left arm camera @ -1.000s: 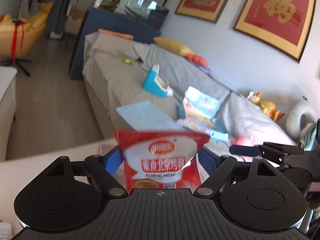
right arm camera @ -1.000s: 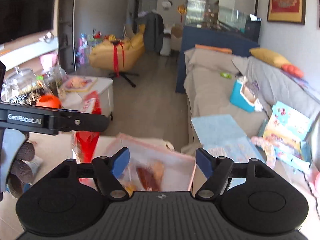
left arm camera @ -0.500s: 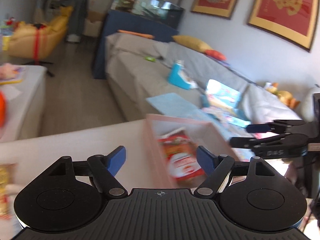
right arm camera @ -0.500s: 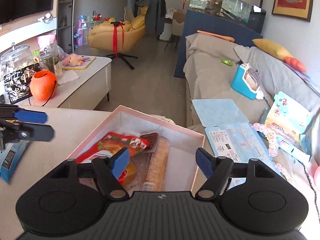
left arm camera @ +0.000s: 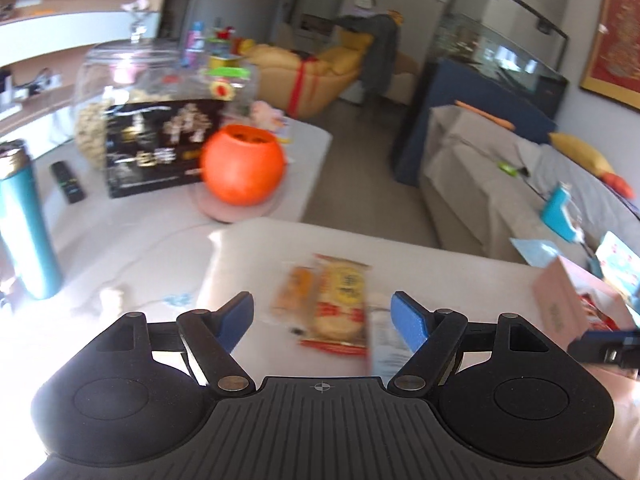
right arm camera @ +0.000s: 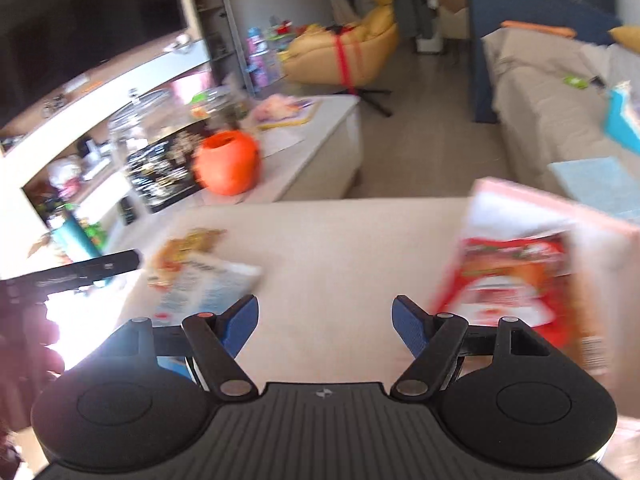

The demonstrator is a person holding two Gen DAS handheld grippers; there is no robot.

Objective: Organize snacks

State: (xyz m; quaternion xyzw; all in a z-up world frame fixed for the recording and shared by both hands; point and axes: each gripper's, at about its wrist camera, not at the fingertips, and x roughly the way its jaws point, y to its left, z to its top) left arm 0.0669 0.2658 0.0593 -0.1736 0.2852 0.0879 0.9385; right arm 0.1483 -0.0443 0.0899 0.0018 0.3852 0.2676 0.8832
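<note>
Living room, pale table (left arm camera: 460, 272). Loose snack packets (left arm camera: 340, 304) at lower centre, directly ahead of left gripper (left arm camera: 322, 314), jaws spread, empty. Right gripper (right arm camera: 324, 316) likewise released. Pink box (right arm camera: 600, 232), right edge, holds red packet (right arm camera: 516, 280). Step judged: fetching next packet; next, lower and close on one.

Pretty lived-in living room here. There's a long grey fabric sofa (left arm camera: 500, 184) along the pale wall on the right, with a mustard-yellow cushion (left arm camera: 580, 154) on it. Behind that sits a dark blue cabinet (left arm camera: 480, 100) topped by a glass fish tank (left arm camera: 504, 52). A yellow armchair tied with red ribbon (right arm camera: 344, 56) stands on the beige floor (right arm camera: 424, 132). Big black TV screen (right arm camera: 92, 20) on the left, red framed picture (left arm camera: 616, 40) up right. Strong sunlight glares bottom left.
</note>
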